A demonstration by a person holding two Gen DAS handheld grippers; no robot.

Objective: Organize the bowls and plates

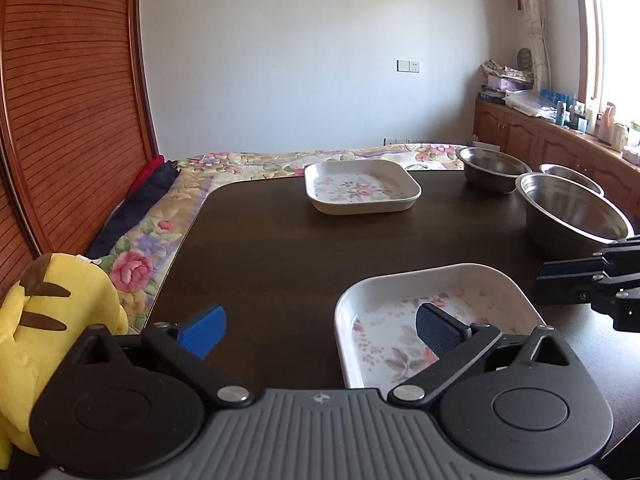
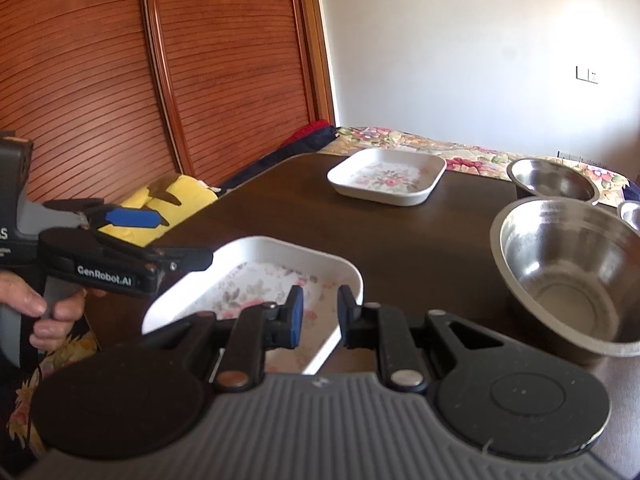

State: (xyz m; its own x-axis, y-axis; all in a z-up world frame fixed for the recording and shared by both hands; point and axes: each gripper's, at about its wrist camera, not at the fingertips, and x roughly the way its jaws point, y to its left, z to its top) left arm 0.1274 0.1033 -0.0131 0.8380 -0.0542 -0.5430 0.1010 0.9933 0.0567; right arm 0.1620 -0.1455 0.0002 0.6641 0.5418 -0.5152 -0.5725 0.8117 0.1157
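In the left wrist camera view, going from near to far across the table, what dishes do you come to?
near floral plate → large steel bowl → far floral plate → far steel bowl

Surroundings: bedroom furniture and non-task items around the work area.
A yellow plush toy (image 1: 44,336) with brown ear markings sits at the left edge of the dark brown bench (image 1: 280,256), against a floral bedspread (image 1: 136,256). A dark folded cloth (image 1: 136,208) and a red item (image 1: 150,168) lie on the bed beside the slatted wooden wardrobe door (image 1: 68,92). A wall switch plate (image 1: 408,66) is mounted on the white wall (image 1: 304,52). Wooden cabinets (image 1: 532,140) under the window carry assorted bottles and boxes; a patterned curtain (image 1: 534,20) hangs above.
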